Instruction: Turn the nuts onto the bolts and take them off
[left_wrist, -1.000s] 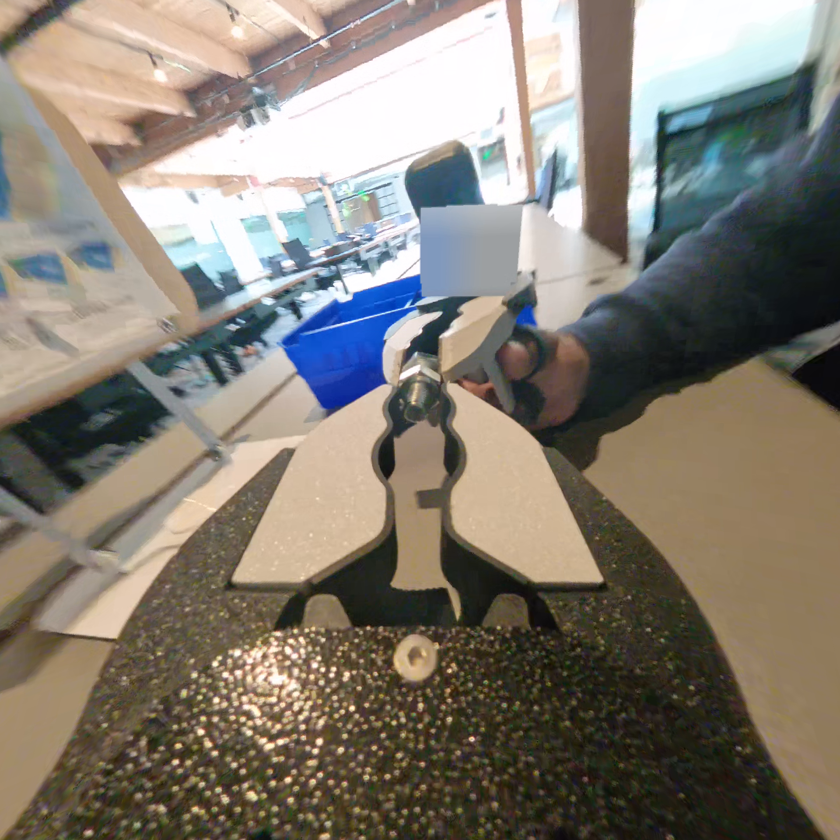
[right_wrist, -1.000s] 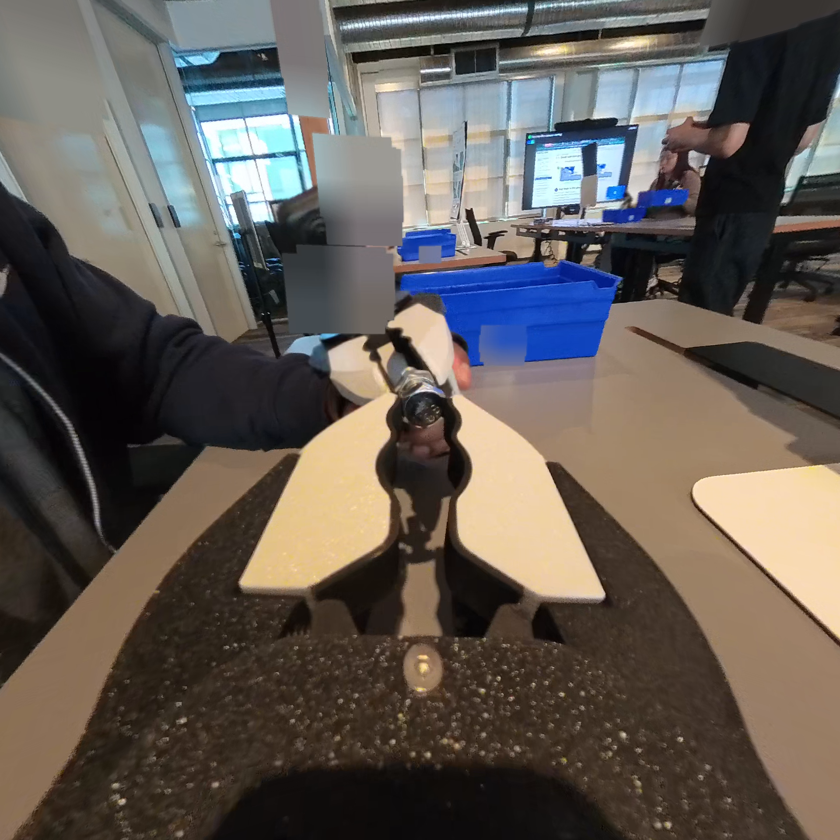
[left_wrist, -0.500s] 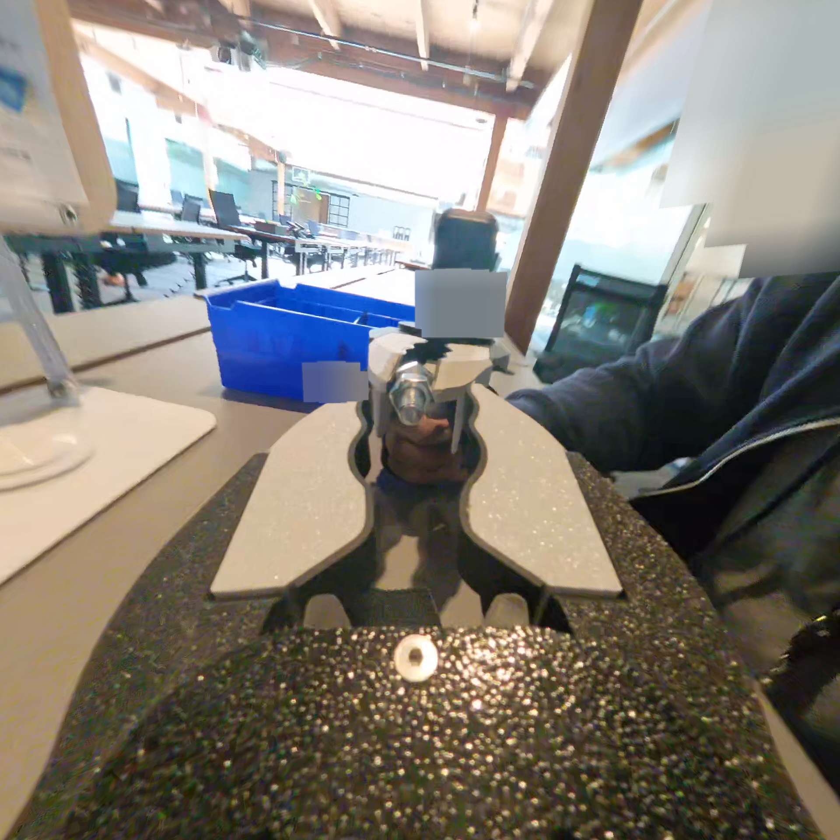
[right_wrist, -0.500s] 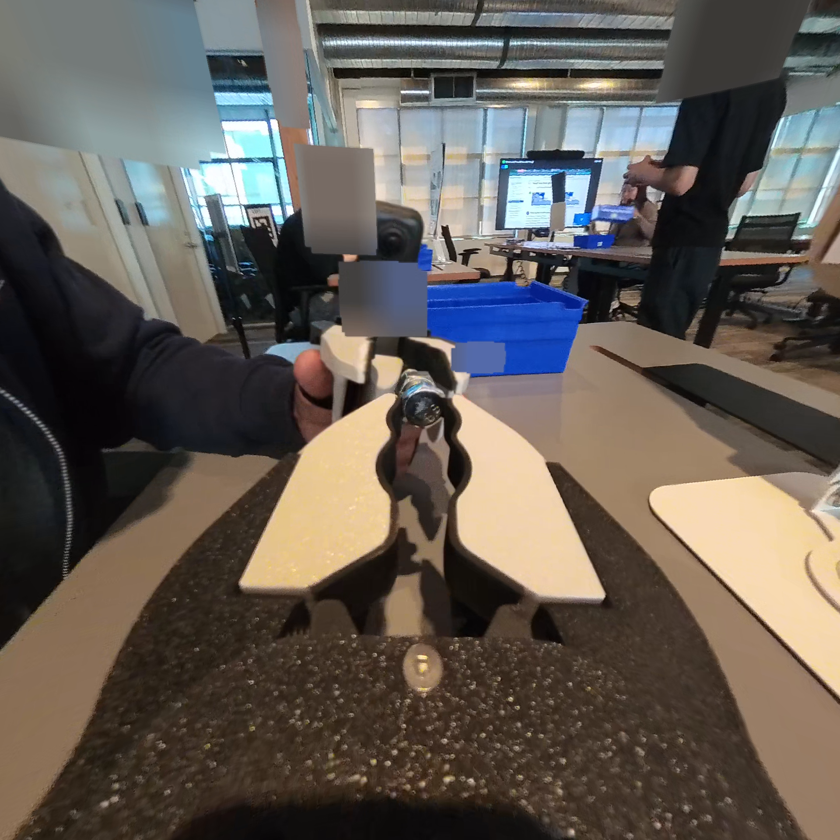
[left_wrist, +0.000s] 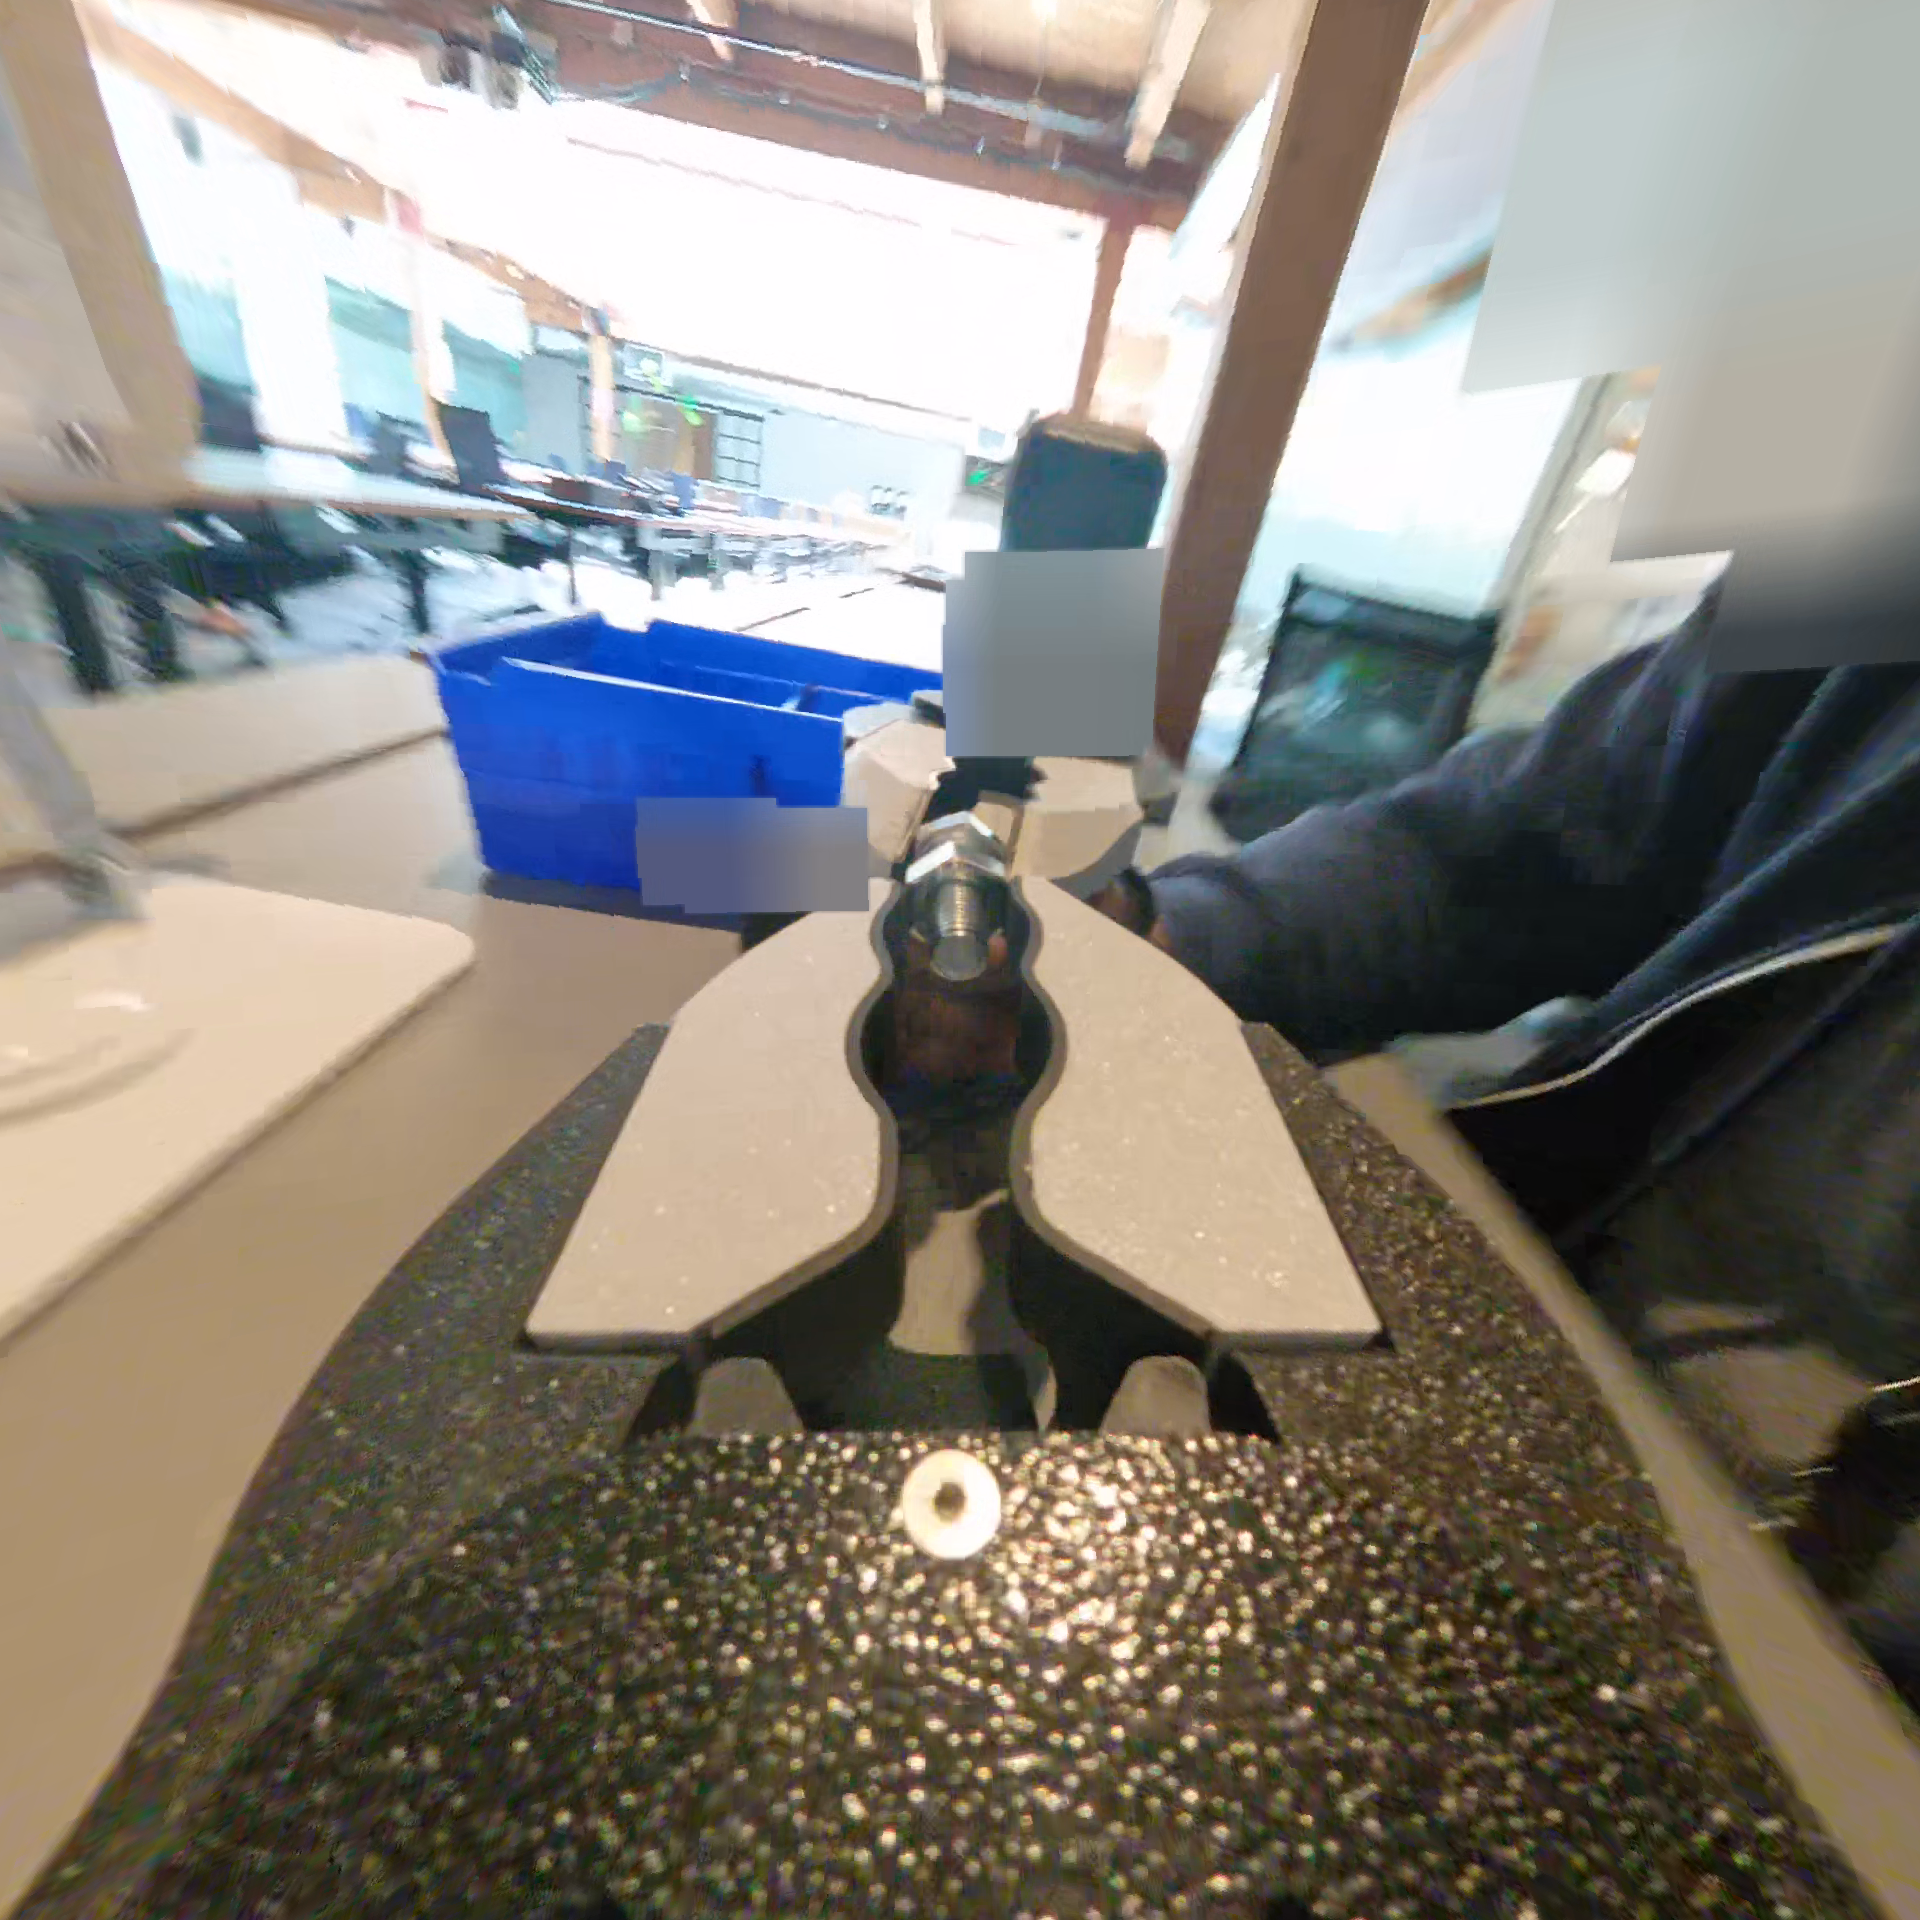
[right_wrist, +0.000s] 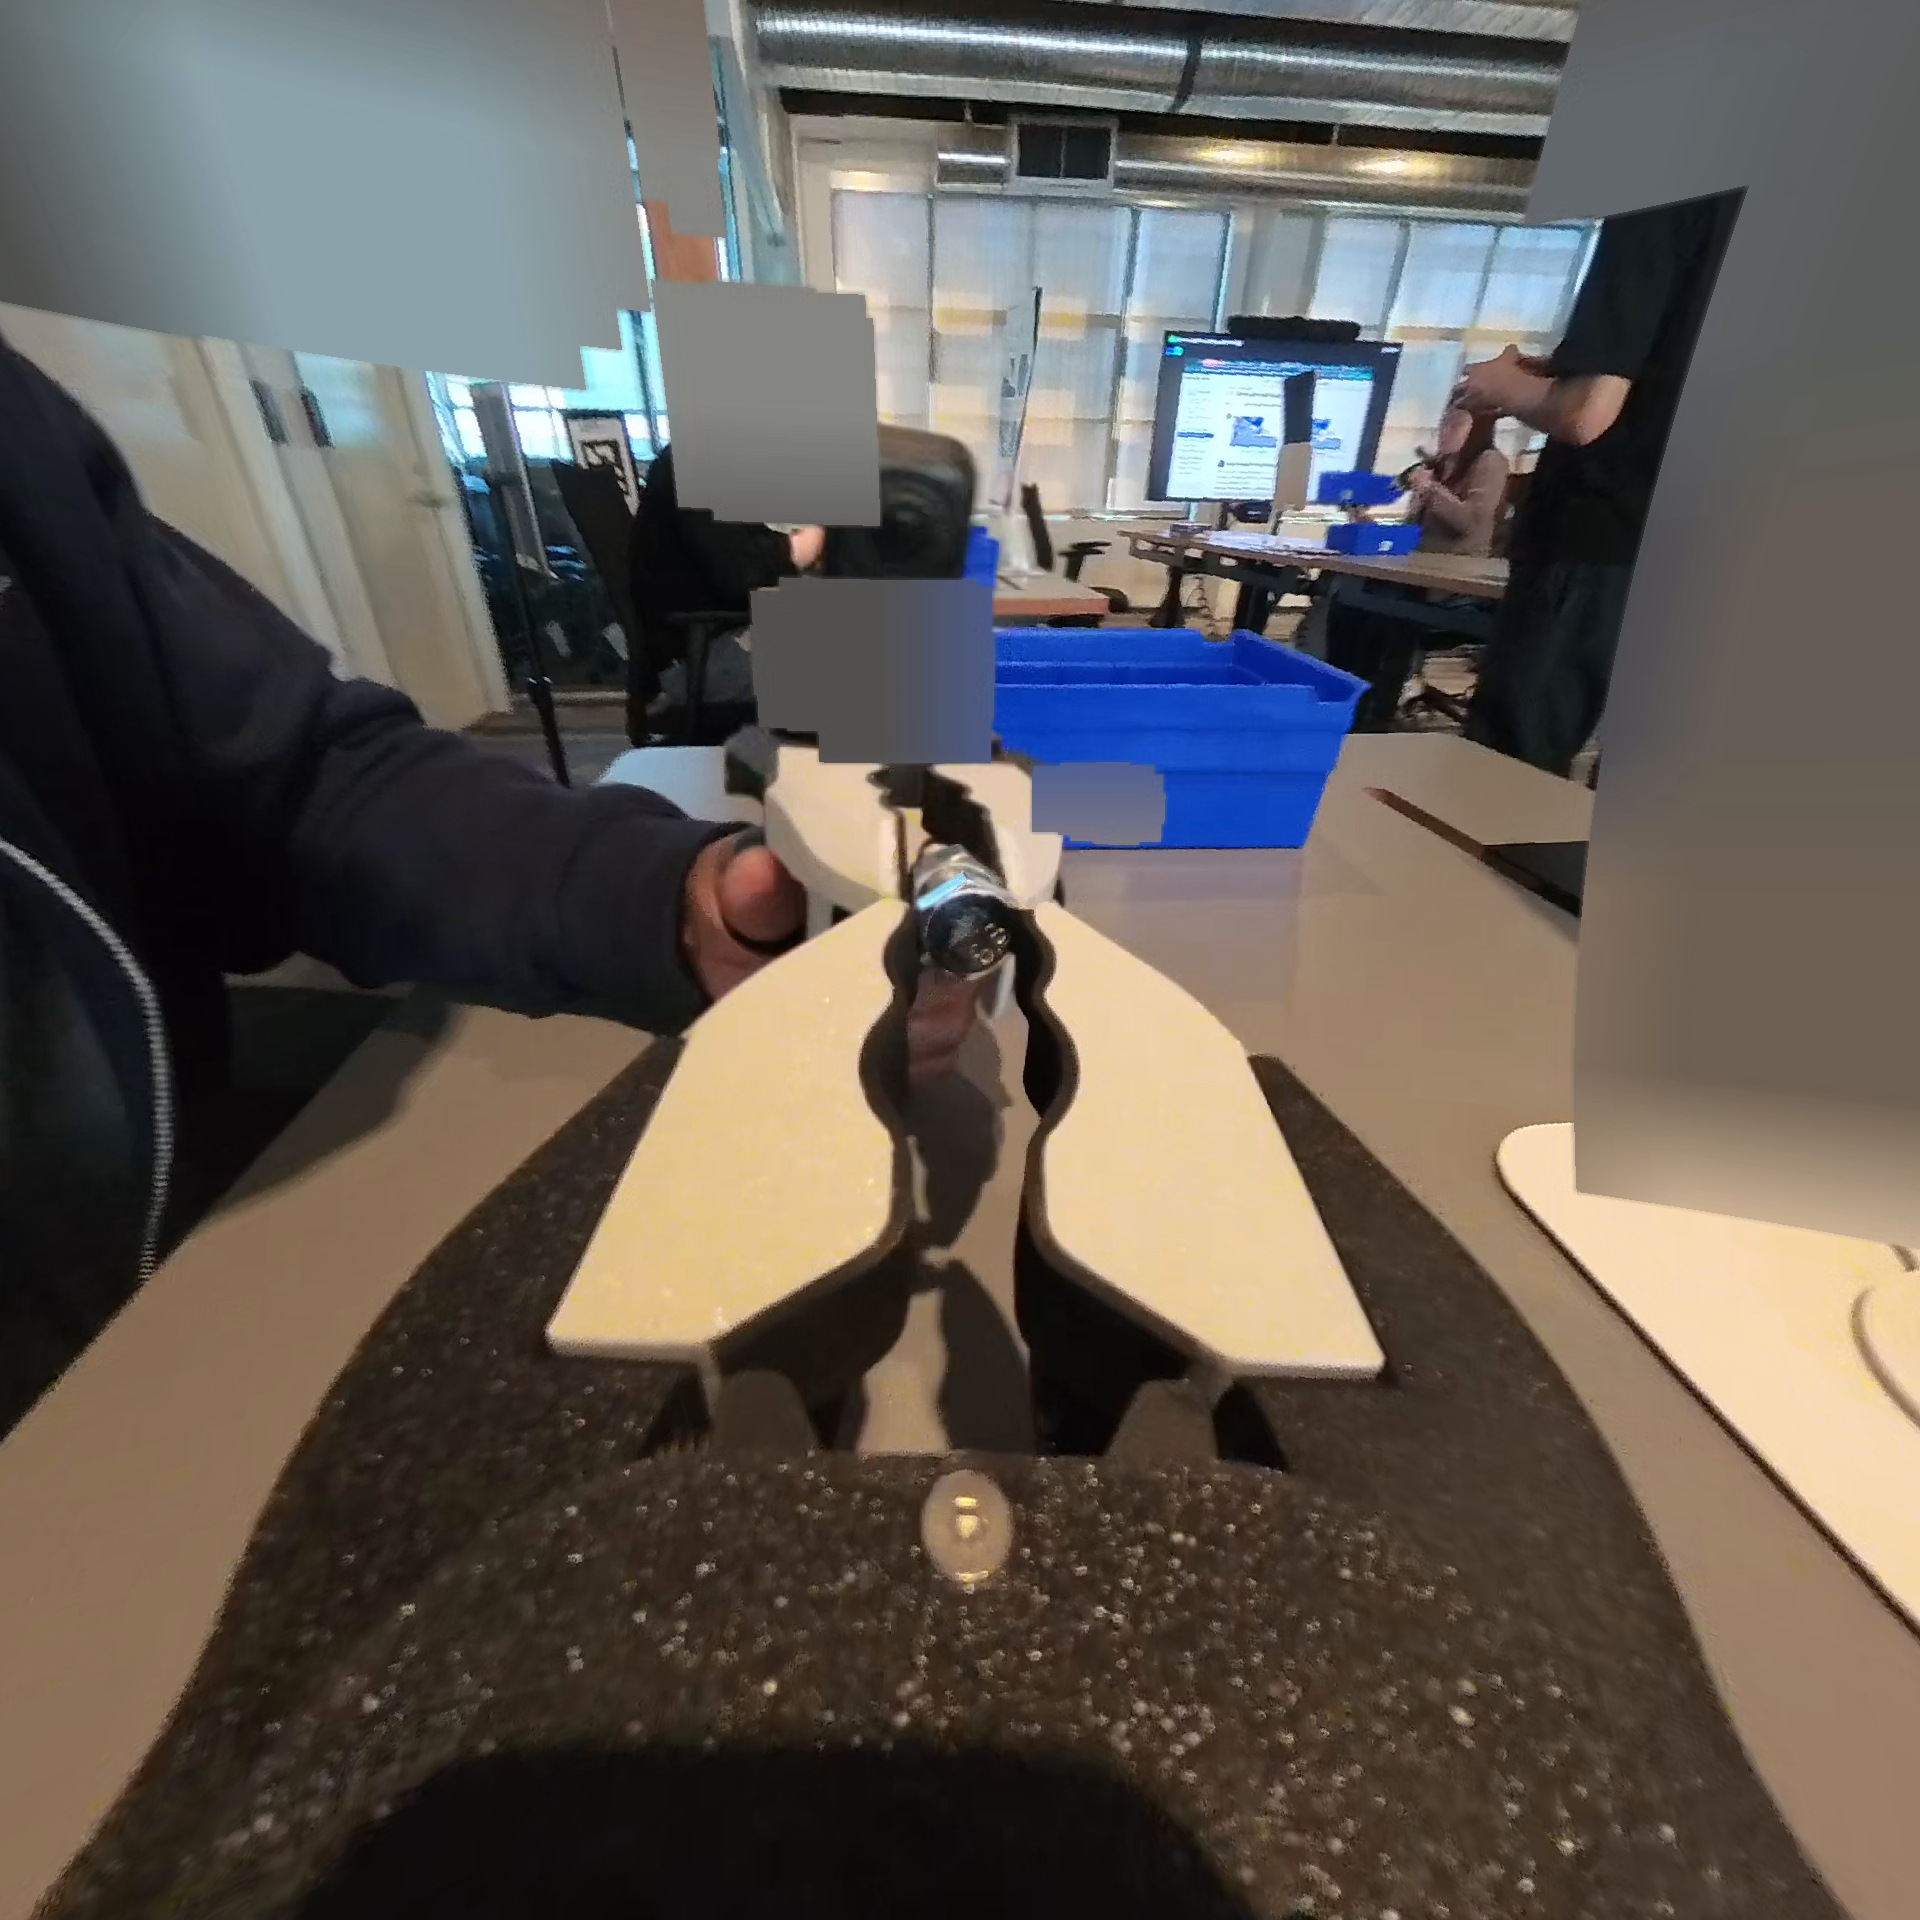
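Note:
A steel bolt (right_wrist: 971, 935) with a nut (right_wrist: 943, 875) on it is held in the air between my two grippers, which face each other over the grey table (right_wrist: 1299, 987). My right gripper (right_wrist: 966, 920) is shut on the bolt's head. My left gripper (left_wrist: 961, 909) is shut on the nut (left_wrist: 943, 860); the bolt's threaded end (left_wrist: 961, 951) pokes through towards its camera. Each view shows the other gripper just beyond the bolt: the right gripper in the left wrist view (left_wrist: 1039, 821) and the left gripper in the right wrist view (right_wrist: 831, 831). A hand (right_wrist: 738, 914) holds the left one.
A blue bin (right_wrist: 1174, 727) stands on the table behind the grippers and also shows in the left wrist view (left_wrist: 623, 758). A white board (right_wrist: 1662, 1299) lies at the right, seen at the left in the left wrist view (left_wrist: 208, 997). A dark mat (right_wrist: 1538, 862) lies farther back. A person (right_wrist: 1558, 520) stands behind. Both grippers' tips are close together, under 4 cm apart.
The left gripper has rolled from a tilt to level, with the bolt still between both grippers. More of the threaded end now sticks out through the nut towards the left camera.

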